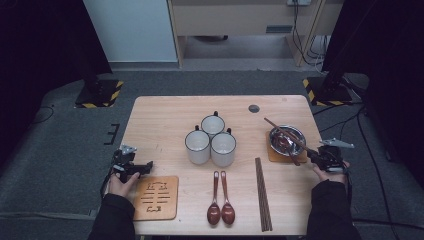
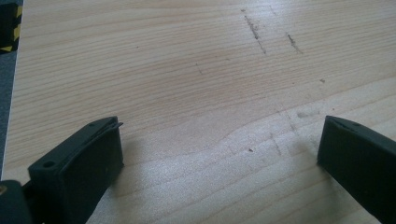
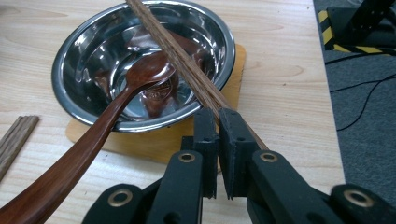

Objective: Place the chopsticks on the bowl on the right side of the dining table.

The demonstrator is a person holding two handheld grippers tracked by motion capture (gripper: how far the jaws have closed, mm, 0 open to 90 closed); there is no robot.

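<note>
A pair of wooden chopsticks (image 3: 187, 65) is clamped between the jaws of the right gripper (image 3: 218, 116), which are pressed together on it. The pair is held slanting across the steel bowl (image 3: 84, 51), its far end reaching past the bowl's far rim, as is seen in the high view (image 1: 282, 132). Inside the bowl a brown spoon (image 3: 116, 102) is rested, its head in the hollow and its handle laid over the near rim. The bowl is set on a small wooden coaster (image 3: 233, 70) near the right edge of the table (image 1: 165, 115).

Nearer the person, a second pair of chopsticks (image 1: 263, 195) is laid flat, and beside it two brown spoons (image 1: 221, 200) are placed side by side. Three white mugs (image 1: 212, 139) are grouped touching at the middle of the table. A carved wooden trivet (image 1: 156, 197) is laid at the near left corner.

The left gripper (image 1: 134, 167) is held just beside that trivet, at the table's left edge; its jaws are spread wide over bare wood, with nothing between them.
</note>
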